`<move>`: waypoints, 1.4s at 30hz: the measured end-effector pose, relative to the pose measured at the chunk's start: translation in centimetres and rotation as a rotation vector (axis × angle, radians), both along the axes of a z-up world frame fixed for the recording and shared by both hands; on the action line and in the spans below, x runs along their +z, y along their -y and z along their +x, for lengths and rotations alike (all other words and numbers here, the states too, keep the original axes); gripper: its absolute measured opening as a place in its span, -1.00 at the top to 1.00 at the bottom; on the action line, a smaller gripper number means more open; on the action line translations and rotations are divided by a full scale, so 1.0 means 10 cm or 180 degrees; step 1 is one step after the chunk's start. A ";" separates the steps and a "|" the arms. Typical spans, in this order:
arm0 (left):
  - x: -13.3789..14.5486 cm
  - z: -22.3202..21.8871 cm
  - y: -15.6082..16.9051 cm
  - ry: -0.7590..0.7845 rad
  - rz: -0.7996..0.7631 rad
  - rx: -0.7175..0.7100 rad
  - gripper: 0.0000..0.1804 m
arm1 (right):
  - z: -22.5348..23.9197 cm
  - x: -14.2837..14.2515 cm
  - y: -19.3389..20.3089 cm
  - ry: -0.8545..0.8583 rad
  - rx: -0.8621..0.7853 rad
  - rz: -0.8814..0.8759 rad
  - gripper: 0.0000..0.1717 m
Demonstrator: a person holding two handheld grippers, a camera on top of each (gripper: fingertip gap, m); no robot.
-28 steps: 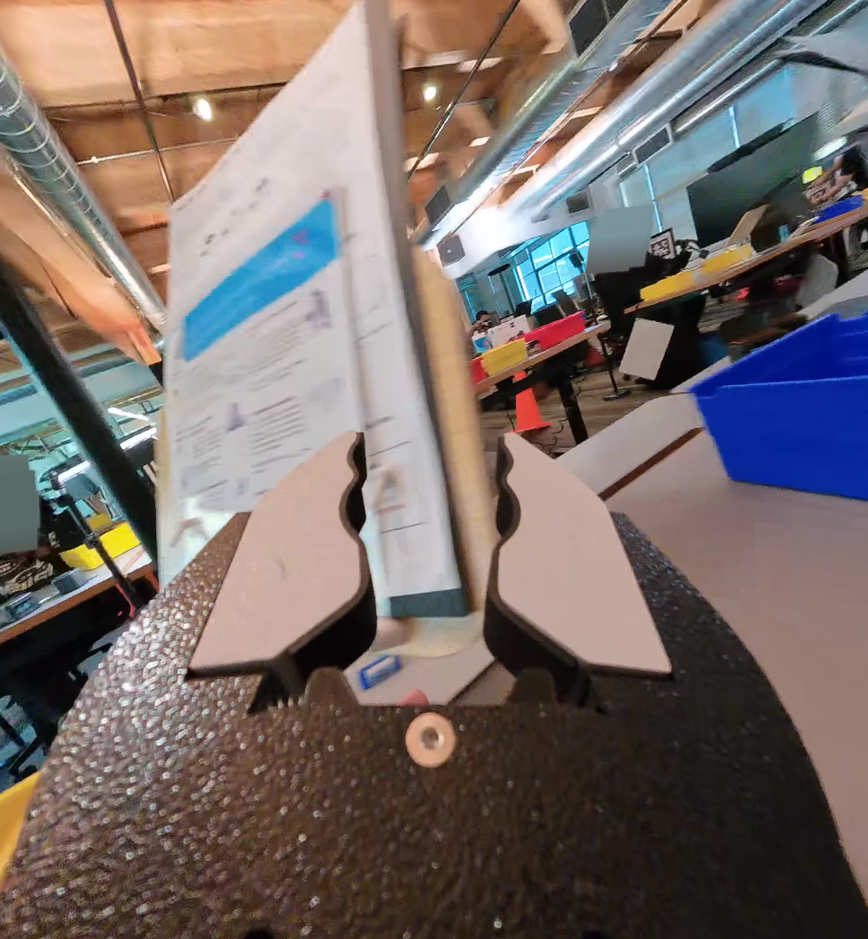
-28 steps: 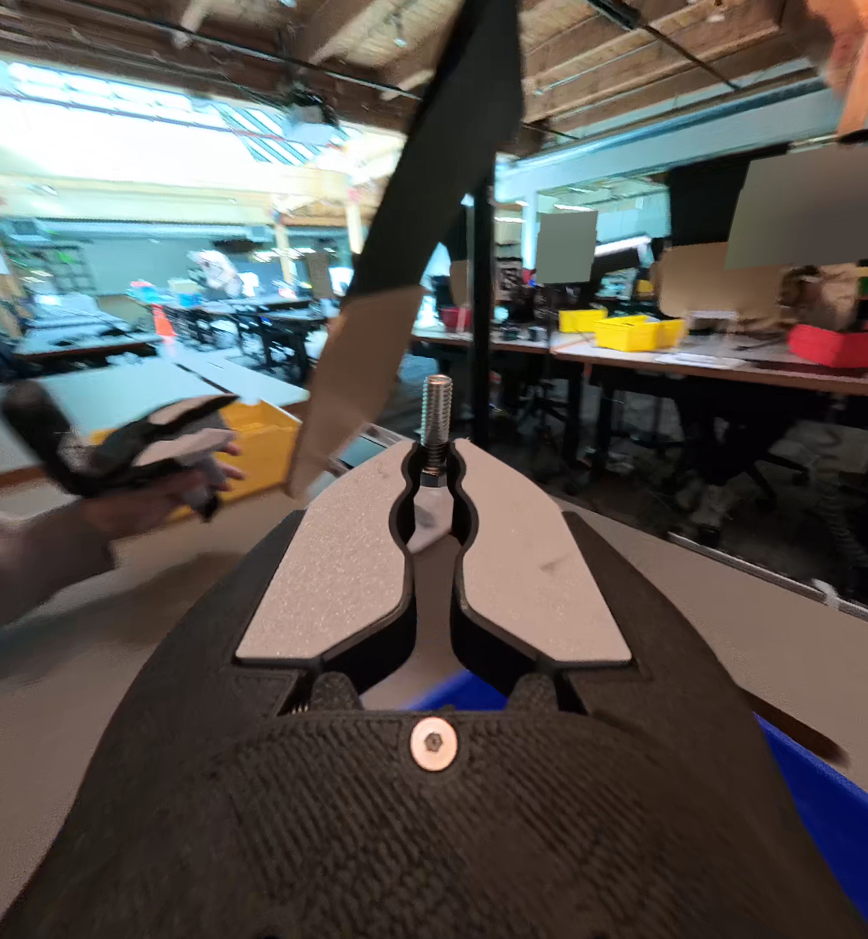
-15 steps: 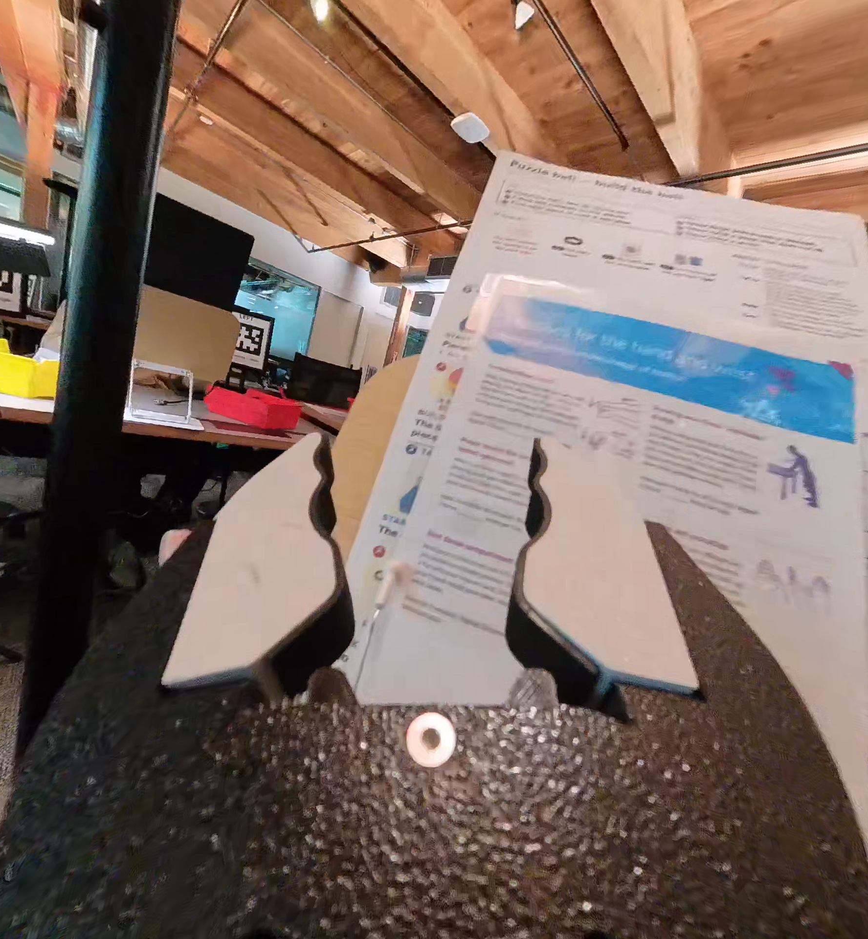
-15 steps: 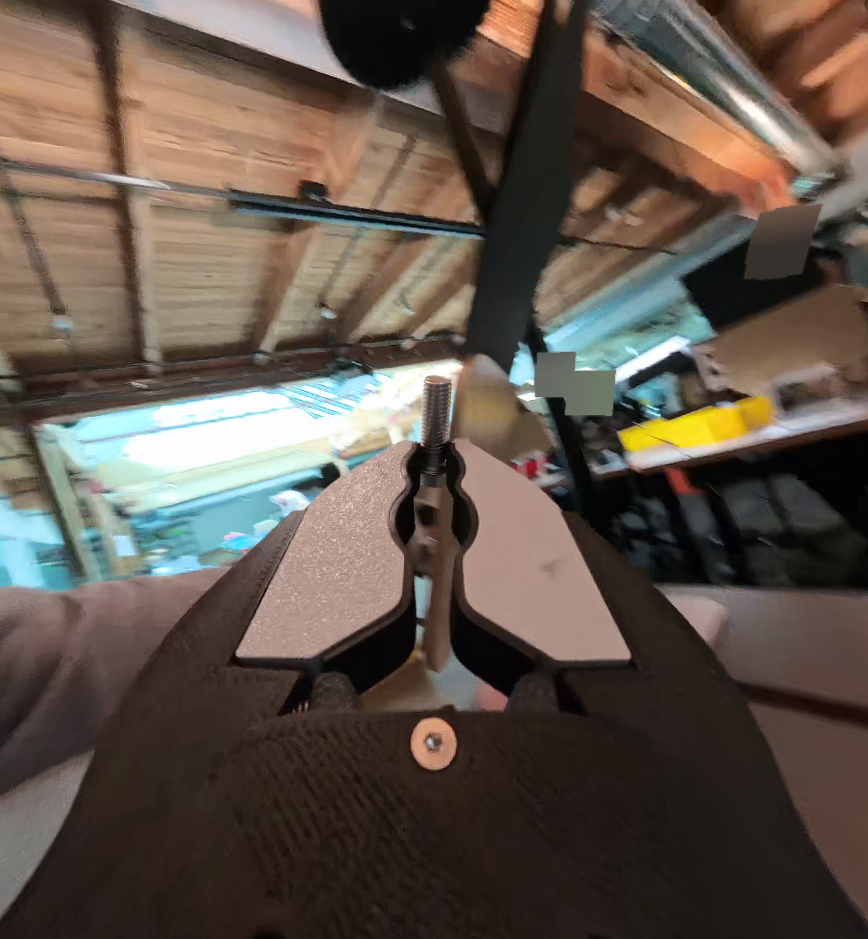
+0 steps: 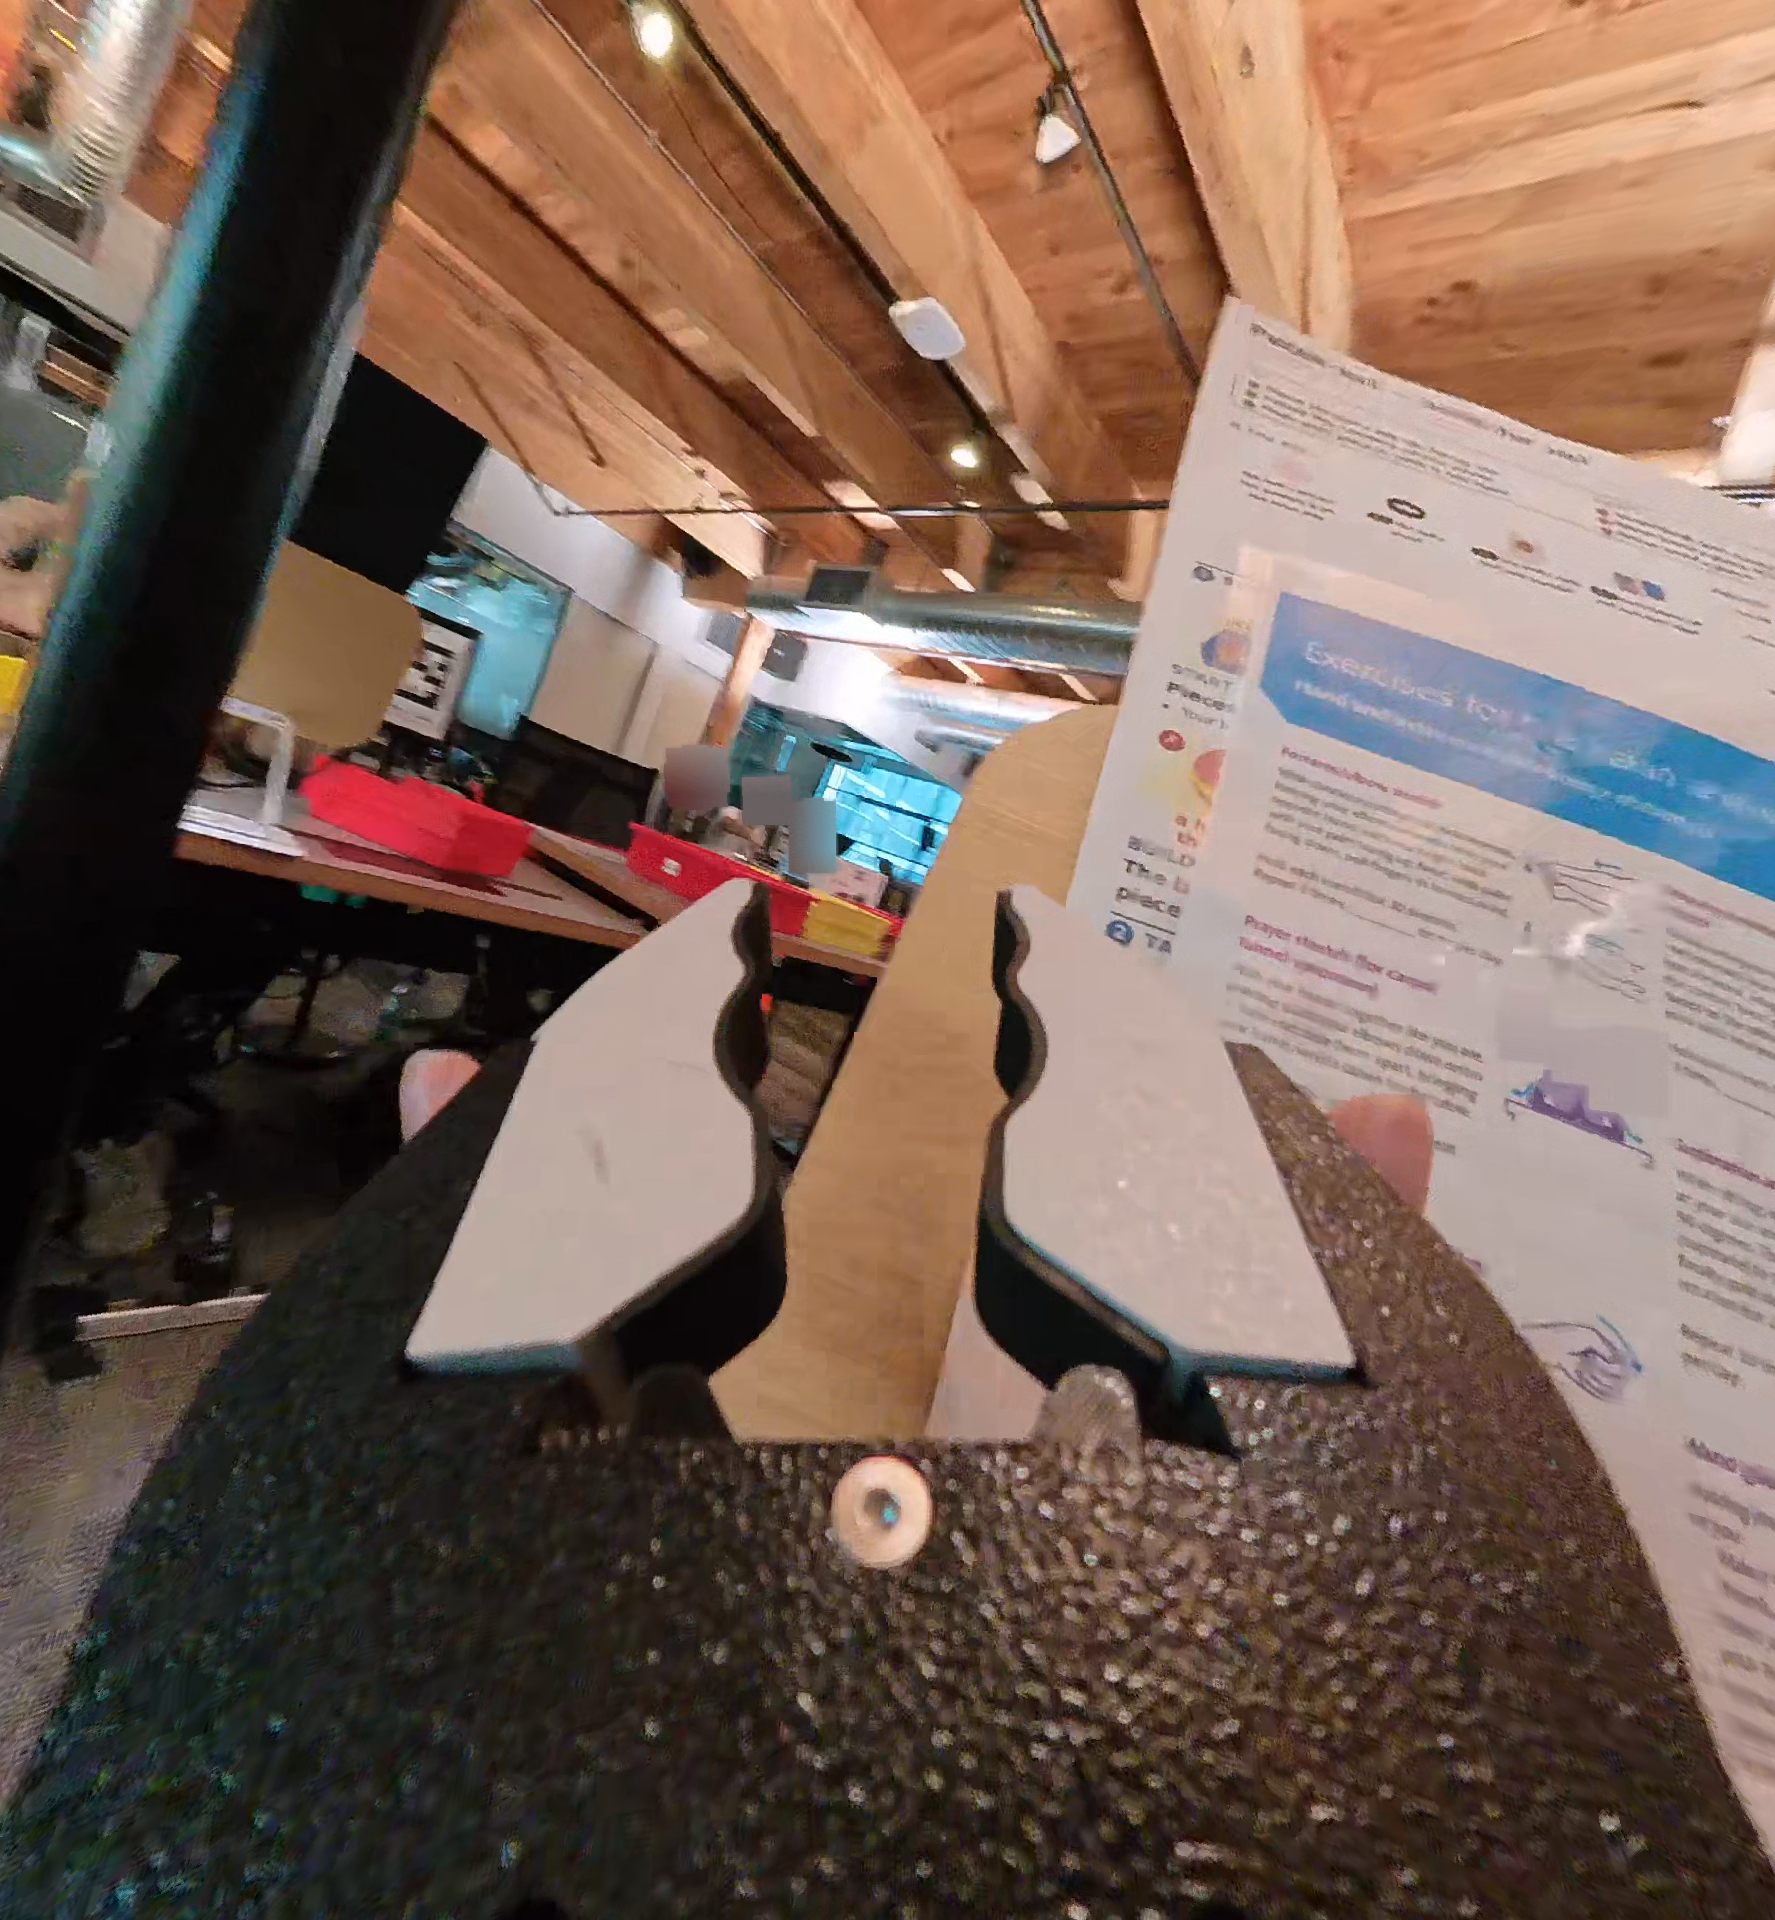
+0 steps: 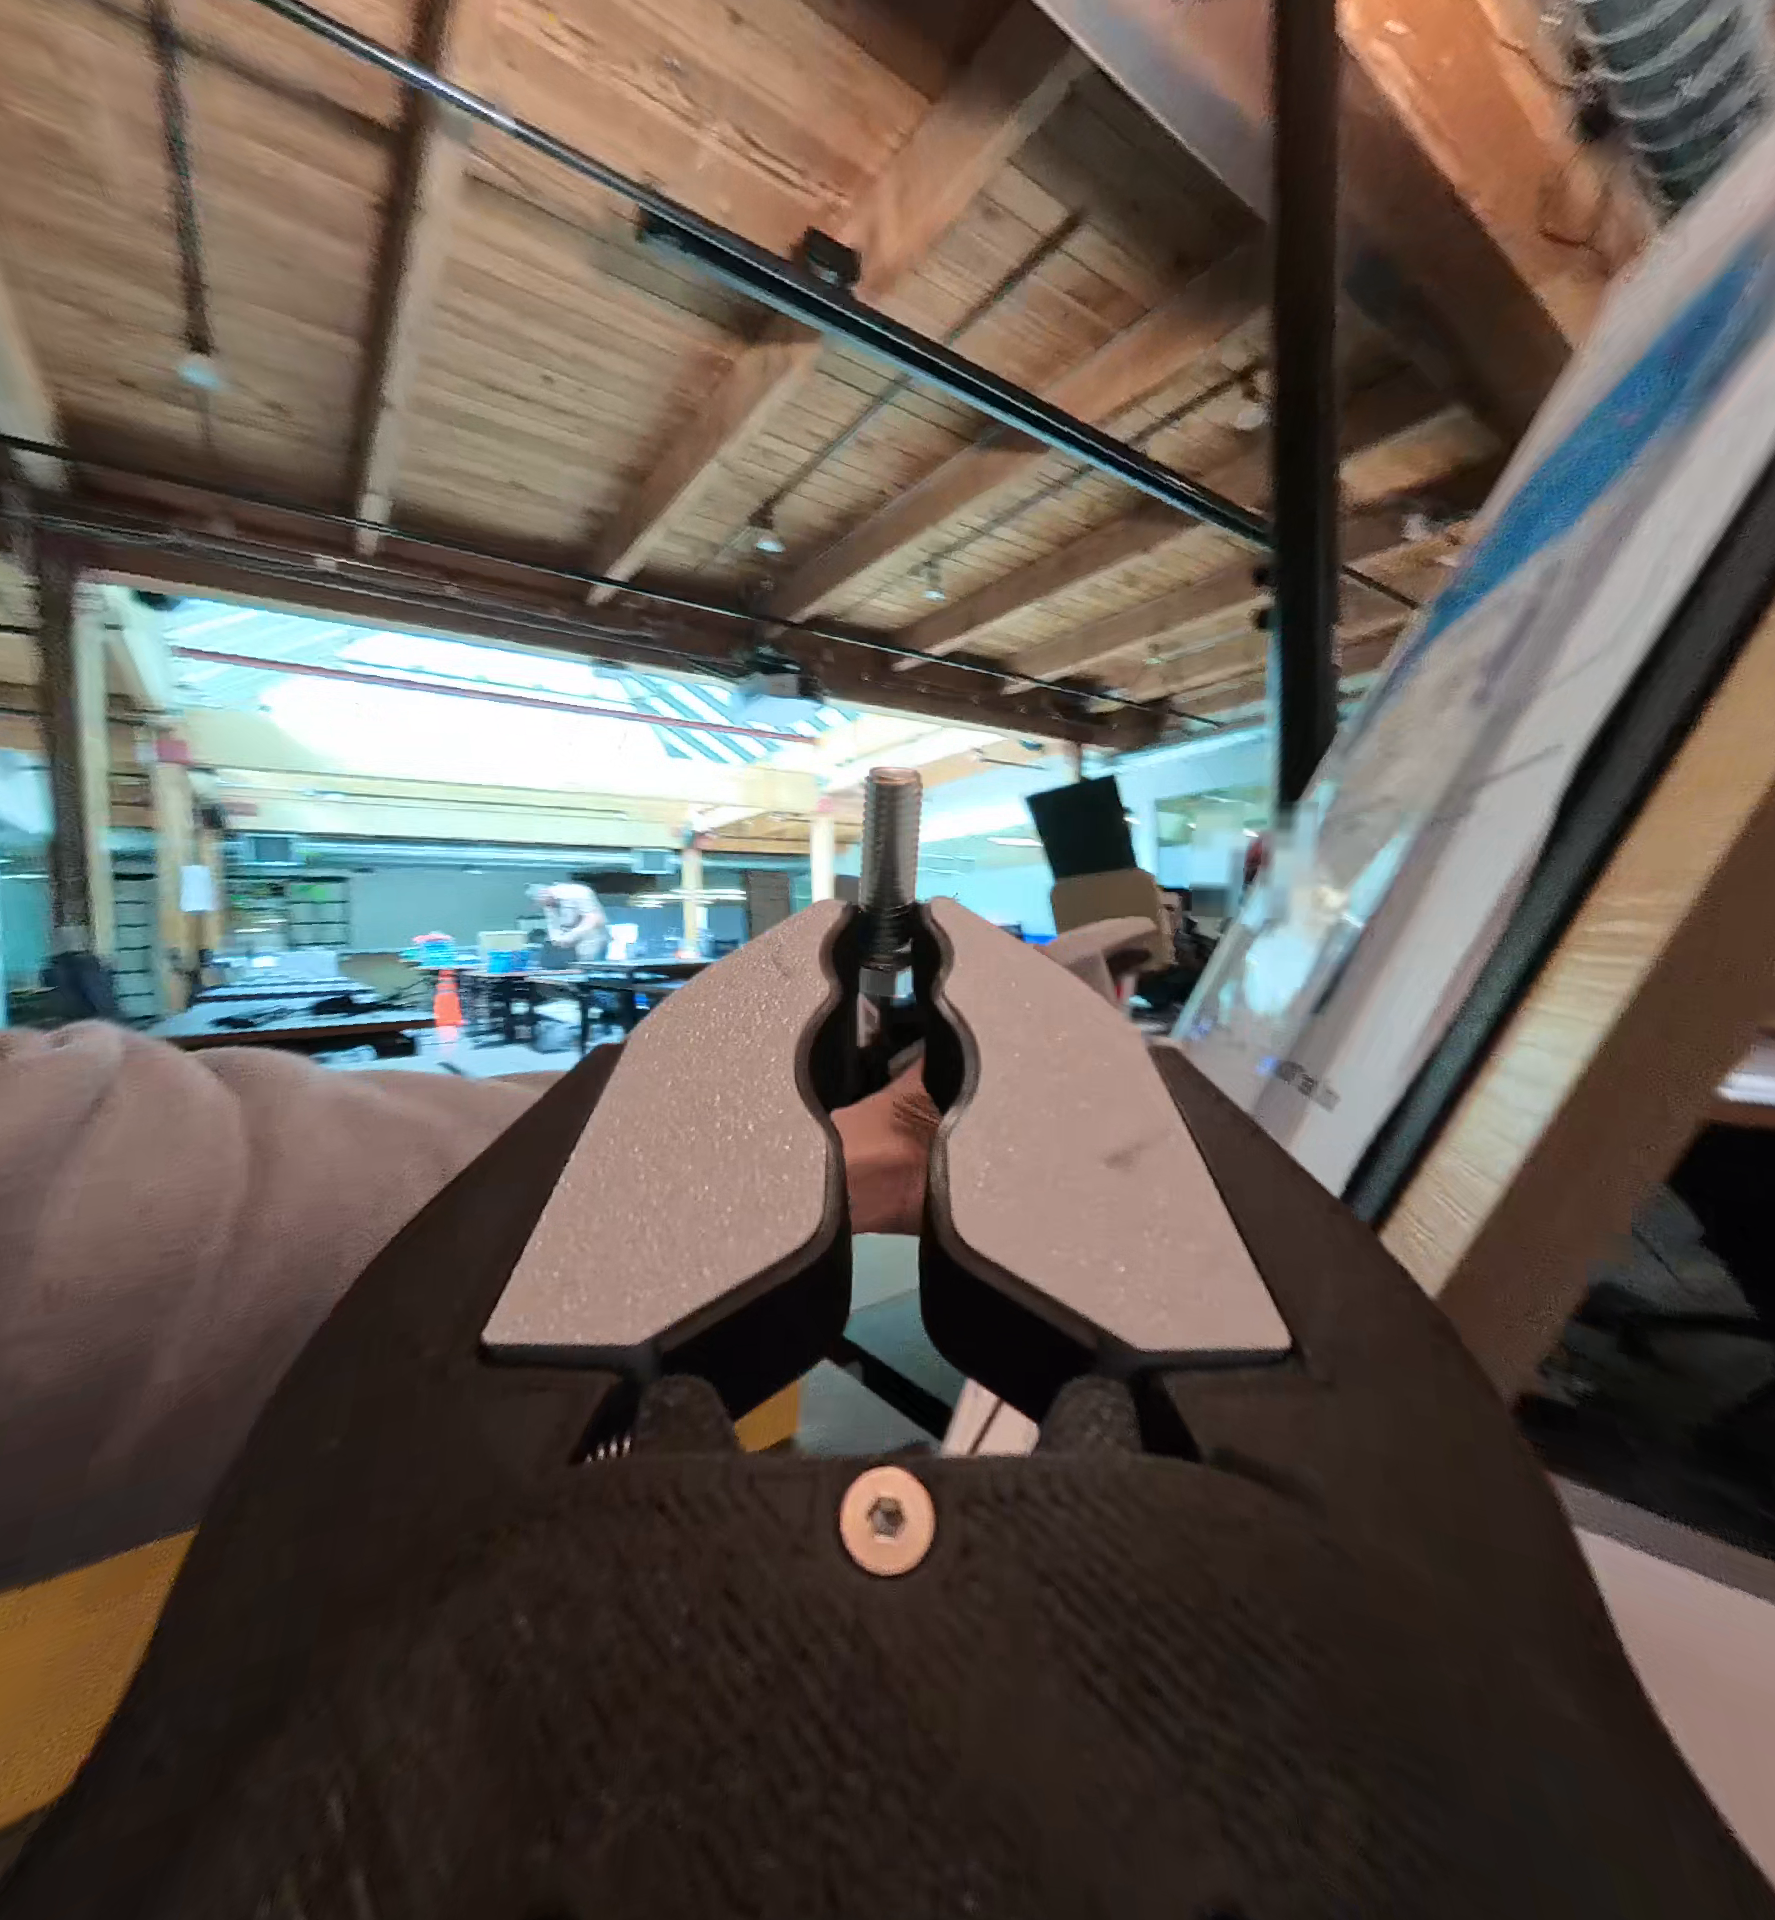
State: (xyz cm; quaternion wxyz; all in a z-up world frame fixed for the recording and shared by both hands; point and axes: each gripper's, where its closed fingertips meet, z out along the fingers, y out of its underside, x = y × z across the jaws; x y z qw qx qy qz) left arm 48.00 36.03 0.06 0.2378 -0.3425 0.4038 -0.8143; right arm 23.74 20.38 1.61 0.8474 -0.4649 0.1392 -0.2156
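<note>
The printed board has swung right; left fingers gape, right gripper pinches a threaded steel bolt.

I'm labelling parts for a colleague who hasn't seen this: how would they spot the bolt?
In the right wrist view, start at the big black gripper body, then go up between its two grey fingers. The bolt pokes out past their tips: the only threaded silver metal rod there.

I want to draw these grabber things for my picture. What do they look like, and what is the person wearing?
Each gripper, left and right, has a black, bumpy, rounded body with a small silver screw in the middle. On top sit two flat pale grey fingers with wavy black inner edges, like a beak. In the right wrist view a soft, light pinkish-grey sleeve shows. No cables can be seen.
</note>
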 end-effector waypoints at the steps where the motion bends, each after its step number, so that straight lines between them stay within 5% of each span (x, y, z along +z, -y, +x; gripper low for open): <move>1: -0.01 0.03 0.10 -0.0033 0.0056 -0.0224 0.58 | 0.05 0.00 0.03 -0.0029 -0.0096 0.0008 0.90; 4: 0.00 0.03 0.26 -0.0050 0.0211 -0.0376 0.60 | 0.25 0.00 0.23 -0.0173 -0.0189 0.0111 0.90; 8: 0.03 -0.11 0.33 0.0068 0.0383 0.0204 0.57 | 0.53 -0.02 0.58 -0.0215 0.0144 -0.0045 0.90; 16: 0.15 -1.10 0.87 0.0493 0.0066 0.0969 0.43 | 1.21 -0.08 1.68 -0.0351 0.1279 -0.0321 0.90; 21: 0.15 -1.38 1.27 0.0644 0.0029 0.0700 0.47 | 1.24 -0.11 2.09 -0.0349 0.1345 -0.0404 0.89; 25: 0.09 -1.22 0.62 0.0626 -0.0682 0.0492 0.46 | 1.28 -0.04 2.25 -0.0270 0.1185 -0.0132 0.90; 28: -0.48 -0.56 0.34 -0.0407 -0.0085 0.0810 0.41 | 1.29 -0.06 2.19 -0.0284 0.1087 -0.0269 0.89; 30: -0.72 -0.32 0.59 -0.0807 0.0241 0.0430 0.38 | 1.29 -0.07 2.19 -0.0296 0.1085 -0.0288 0.89; 33: -0.80 -0.08 1.00 -0.1247 -0.0401 -0.0318 -0.04 | 1.30 -0.05 2.23 -0.0287 0.1081 -0.0189 0.90; 35: -0.88 0.00 1.25 -0.1354 -0.0709 -0.0755 -0.14 | 1.29 -0.04 2.24 -0.0243 0.1035 -0.0148 0.89; 40: -1.03 0.06 1.56 -0.0949 -0.0429 -0.0773 0.03 | 1.21 -0.05 2.19 -0.0153 0.1032 -0.0207 0.90; 42: -1.03 -0.05 1.70 -0.0844 -0.0180 -0.1003 -0.25 | 1.23 -0.06 2.18 -0.0215 0.0937 -0.0177 0.90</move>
